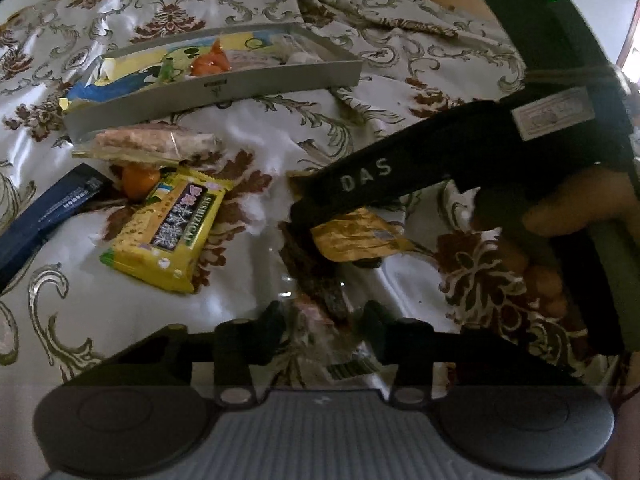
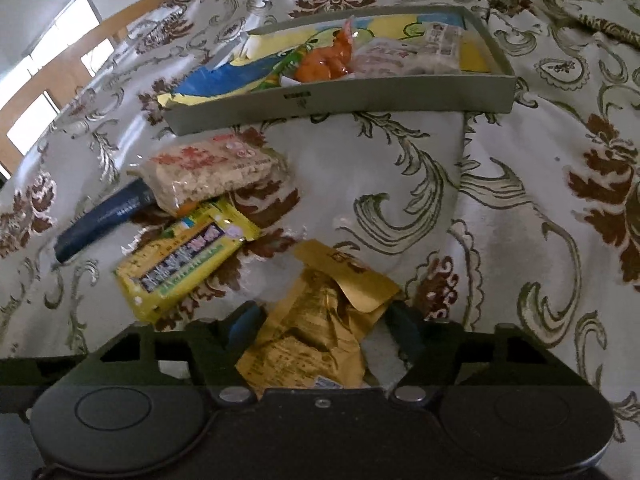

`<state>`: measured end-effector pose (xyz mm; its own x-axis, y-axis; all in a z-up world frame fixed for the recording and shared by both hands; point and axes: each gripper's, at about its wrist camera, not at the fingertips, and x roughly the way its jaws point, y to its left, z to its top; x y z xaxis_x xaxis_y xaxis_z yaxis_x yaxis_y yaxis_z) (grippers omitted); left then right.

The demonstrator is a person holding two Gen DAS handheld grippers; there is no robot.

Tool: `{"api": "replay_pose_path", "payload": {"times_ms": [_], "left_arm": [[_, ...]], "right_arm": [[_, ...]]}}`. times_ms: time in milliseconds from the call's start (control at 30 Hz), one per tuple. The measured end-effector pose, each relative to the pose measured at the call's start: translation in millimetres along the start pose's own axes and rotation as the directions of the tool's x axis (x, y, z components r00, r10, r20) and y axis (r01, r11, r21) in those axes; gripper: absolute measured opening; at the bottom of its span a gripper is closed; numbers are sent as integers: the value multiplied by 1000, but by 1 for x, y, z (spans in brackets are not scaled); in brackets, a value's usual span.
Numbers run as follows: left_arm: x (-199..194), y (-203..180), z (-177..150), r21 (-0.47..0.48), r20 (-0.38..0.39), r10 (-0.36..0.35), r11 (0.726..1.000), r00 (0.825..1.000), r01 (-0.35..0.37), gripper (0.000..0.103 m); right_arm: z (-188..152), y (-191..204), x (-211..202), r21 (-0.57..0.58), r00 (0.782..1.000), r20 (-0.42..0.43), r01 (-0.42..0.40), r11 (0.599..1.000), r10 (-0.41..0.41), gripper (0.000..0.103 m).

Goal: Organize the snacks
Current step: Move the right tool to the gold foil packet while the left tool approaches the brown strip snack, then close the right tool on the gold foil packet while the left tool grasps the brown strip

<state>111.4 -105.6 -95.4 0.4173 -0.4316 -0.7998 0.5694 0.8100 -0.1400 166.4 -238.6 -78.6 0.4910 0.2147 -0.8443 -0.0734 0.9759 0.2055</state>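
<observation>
Snacks are split between the shallow grey cardboard tray [image 2: 340,102], already part filled, and a loose heap on the patterned satin cloth [image 2: 400,160] in front of it.

Your right gripper [image 2: 324,320] straddles the crumpled gold foil packet [image 2: 320,320]. Cloth shows between the packet and 1 finger, so the jaws look not yet clamped. Your left gripper [image 1: 325,314] flanks a dark brown packet [image 1: 316,276]; I cannot tell whether its pads press on it.

Risks:
- The foil is creased and slick. If you pinch only its folded flap, it could slide out on the lift.
- The 2 grippers work very close together, so they may knock each other.
- The left may also snag the clear wrapper under the dark packet.

"DAS" reads on the right gripper's finger. The yellow rectangular packet [image 2: 184,256] and the clear rice-cracker pack [image 2: 216,176] carry Chinese characters. The yellow packet's Latin lettering, the dark blue packet's [image 2: 104,216] small print and the tray's mark are illegible.
</observation>
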Motion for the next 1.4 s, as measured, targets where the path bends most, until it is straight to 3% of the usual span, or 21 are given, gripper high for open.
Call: {"api": "replay_pose_path", "payload": {"times_ms": [67, 233, 400, 600, 767, 967, 1033, 1100, 1400], "left_arm": [[-1, 2, 0, -17, -1, 1, 1000, 1000, -1, 43], [-4, 7, 2, -74, -10, 12, 997, 1000, -12, 41], [-7, 9, 4, -67, 4, 93, 993, 996, -92, 41], [-2, 21, 9, -98, 18, 90, 991, 996, -88, 50], [7, 33, 16, -139, 20, 75, 988, 997, -71, 55], [15, 38, 22, -150, 28, 65, 987, 997, -60, 59], [16, 37, 23, -137, 25, 71, 988, 997, -67, 57], [15, 35, 23, -121, 23, 84, 989, 996, -81, 48], [11, 28, 20, -124, 40, 106, 987, 994, -100, 47]], "right_arm": [[0, -3, -3, 15, 1000, 5, 12, 1000, -12, 58], [1, -15, -7, 68, 1000, -8, 4, 998, -3, 49], [1, -13, -6, 42, 1000, -17, 6, 999, -5, 52], [-2, 1, -1, -50, 1000, -27, 9, 999, -10, 68], [-6, 12, 1, -162, 997, -20, 64, 985, -68, 66], [-4, 4, 1, -128, 998, -28, 54, 990, -59, 61], [-4, 5, 2, -134, 998, -31, 56, 989, -60, 61], [-4, 6, 2, -141, 998, -33, 57, 988, -62, 60], [-3, 6, -2, -164, 998, -30, 49, 985, -55, 60]]}}
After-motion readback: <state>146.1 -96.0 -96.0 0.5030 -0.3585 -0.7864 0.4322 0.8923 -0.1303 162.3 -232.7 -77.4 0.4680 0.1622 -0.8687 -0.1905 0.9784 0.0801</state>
